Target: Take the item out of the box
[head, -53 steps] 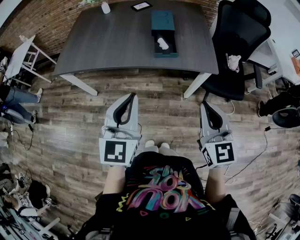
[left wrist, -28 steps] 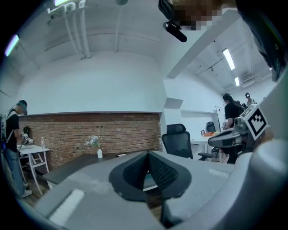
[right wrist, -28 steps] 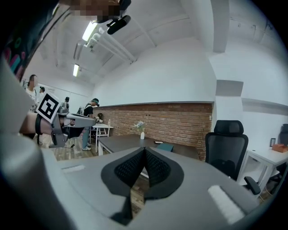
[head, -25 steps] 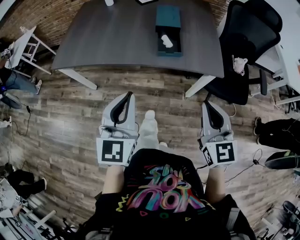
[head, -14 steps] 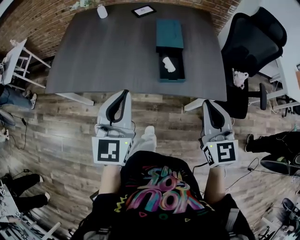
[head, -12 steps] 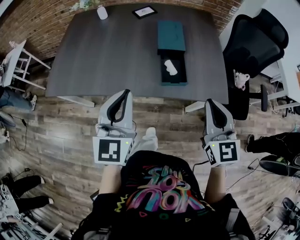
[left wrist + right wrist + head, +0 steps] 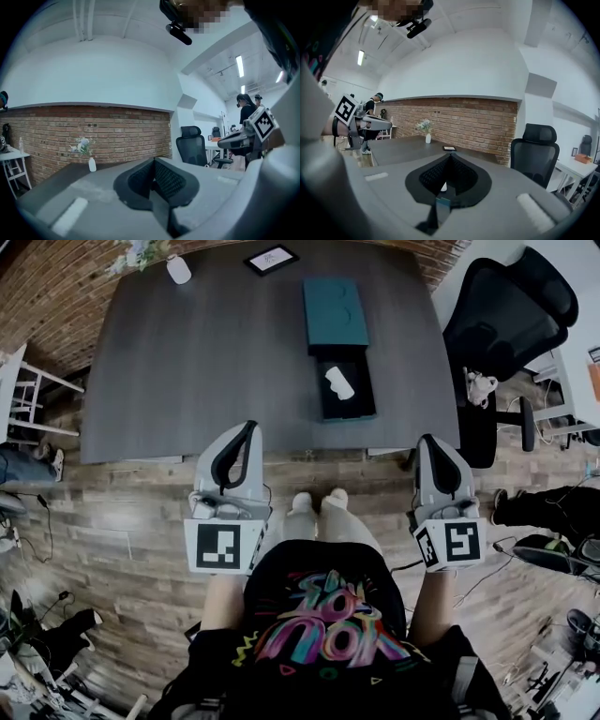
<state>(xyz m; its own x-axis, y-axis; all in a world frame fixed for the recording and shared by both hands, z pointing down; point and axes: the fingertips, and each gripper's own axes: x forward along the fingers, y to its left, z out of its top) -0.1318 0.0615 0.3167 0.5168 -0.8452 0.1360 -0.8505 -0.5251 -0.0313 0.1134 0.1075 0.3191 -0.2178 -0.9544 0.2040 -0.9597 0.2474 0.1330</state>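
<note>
On the dark grey table [image 7: 216, 352] a teal box lies open: its lid [image 7: 335, 313] sits farther back and its dark tray [image 7: 347, 399] lies nearer the front edge. A small white item [image 7: 338, 382] rests in the tray. My left gripper [image 7: 248, 426] hovers at the table's front edge, left of the box, shut and empty. My right gripper [image 7: 431, 439] is held just off the table's front right corner, also shut with nothing in it. In the right gripper view the closed jaws [image 7: 450, 155] point across the table; the left gripper view [image 7: 153, 160] shows the same.
A black office chair [image 7: 506, 306] stands right of the table. A white vase with flowers [image 7: 176, 268] and a small framed tablet [image 7: 270, 257] sit at the table's far edge. A brick wall lies behind, wooden floor underfoot, and a person's legs at the far left.
The person has walked up to the table, so the table and box have come much closer. Both grippers stayed shut and level in front of the body.
</note>
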